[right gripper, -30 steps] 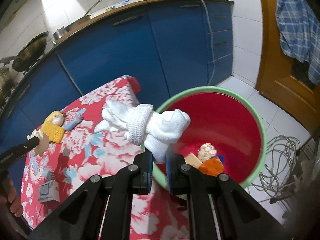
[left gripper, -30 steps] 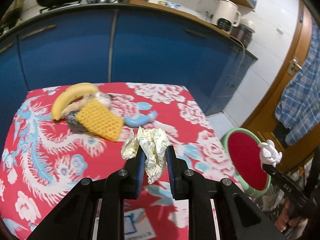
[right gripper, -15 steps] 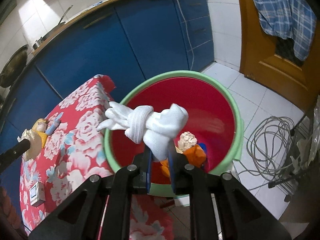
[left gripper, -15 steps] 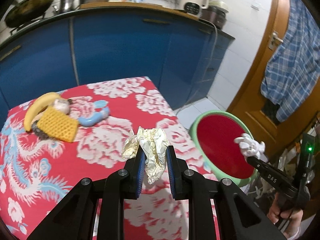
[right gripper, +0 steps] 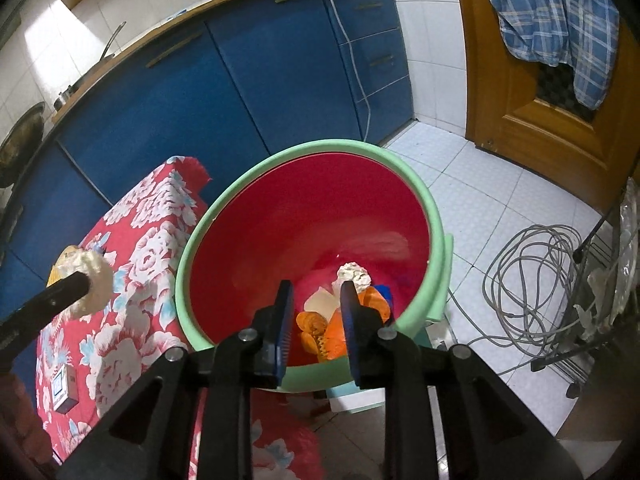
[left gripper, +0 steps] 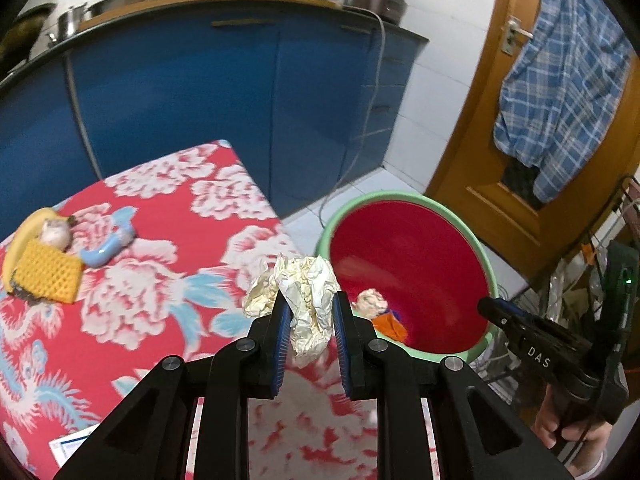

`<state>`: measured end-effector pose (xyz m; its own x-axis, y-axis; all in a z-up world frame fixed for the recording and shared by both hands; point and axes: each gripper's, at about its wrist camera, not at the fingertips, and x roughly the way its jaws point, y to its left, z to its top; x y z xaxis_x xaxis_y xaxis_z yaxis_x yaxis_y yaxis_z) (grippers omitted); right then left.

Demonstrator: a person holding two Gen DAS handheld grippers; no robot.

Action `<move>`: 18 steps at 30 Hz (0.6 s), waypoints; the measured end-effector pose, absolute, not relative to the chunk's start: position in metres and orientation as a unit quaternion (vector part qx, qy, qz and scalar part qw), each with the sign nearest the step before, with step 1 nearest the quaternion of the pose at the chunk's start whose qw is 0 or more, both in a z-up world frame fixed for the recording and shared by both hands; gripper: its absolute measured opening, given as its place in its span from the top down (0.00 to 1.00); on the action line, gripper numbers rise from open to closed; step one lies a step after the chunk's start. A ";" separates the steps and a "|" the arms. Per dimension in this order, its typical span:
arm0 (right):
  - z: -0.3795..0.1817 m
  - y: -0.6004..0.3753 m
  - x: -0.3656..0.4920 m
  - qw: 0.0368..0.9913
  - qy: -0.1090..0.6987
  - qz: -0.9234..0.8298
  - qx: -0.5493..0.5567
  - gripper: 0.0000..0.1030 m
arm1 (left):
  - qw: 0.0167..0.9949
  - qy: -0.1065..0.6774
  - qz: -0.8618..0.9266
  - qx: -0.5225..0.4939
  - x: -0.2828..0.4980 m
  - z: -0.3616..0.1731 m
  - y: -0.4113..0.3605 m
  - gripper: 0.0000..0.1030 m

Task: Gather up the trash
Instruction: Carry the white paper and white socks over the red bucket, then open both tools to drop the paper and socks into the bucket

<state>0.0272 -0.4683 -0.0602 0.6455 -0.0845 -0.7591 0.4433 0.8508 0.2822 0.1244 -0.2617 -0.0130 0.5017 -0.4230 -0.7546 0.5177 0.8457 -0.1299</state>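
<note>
Red floral tablecloth [left gripper: 168,264], blue cabinets [left gripper: 180,92], left tool [left gripper: 308,316] clamping crumpled paper [left gripper: 306,296], right tool [right gripper: 316,300] parted over bin [right gripper: 436,216].

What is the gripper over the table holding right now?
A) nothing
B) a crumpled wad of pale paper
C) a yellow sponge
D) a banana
B: the left gripper is shut on the crumpled paper, while the banana and yellow sponge lie on the table.

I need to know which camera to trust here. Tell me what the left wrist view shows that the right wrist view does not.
Only the left wrist view shows the sponge and the blue toy on the table. Only the right wrist view shows the coiled cable on the floor and the open, empty right gripper. Both show the red bin and the crumpled paper in the left gripper.
</note>
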 end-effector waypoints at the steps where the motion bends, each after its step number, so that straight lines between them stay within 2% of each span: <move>1: -0.060 -0.469 0.026 0.878 0.394 -0.151 0.228 0.74 | 0.862 0.421 -0.277 0.057 0.124 -0.015 -0.267 0.80; 13: -0.059 -0.476 0.017 0.877 0.390 -0.158 0.230 0.73 | 0.842 0.429 -0.316 0.084 0.127 -0.034 -0.317 0.79; 18: -0.059 -0.479 0.015 0.875 0.392 -0.163 0.231 0.73 | 0.837 0.432 -0.322 0.091 0.126 -0.041 -0.328 0.74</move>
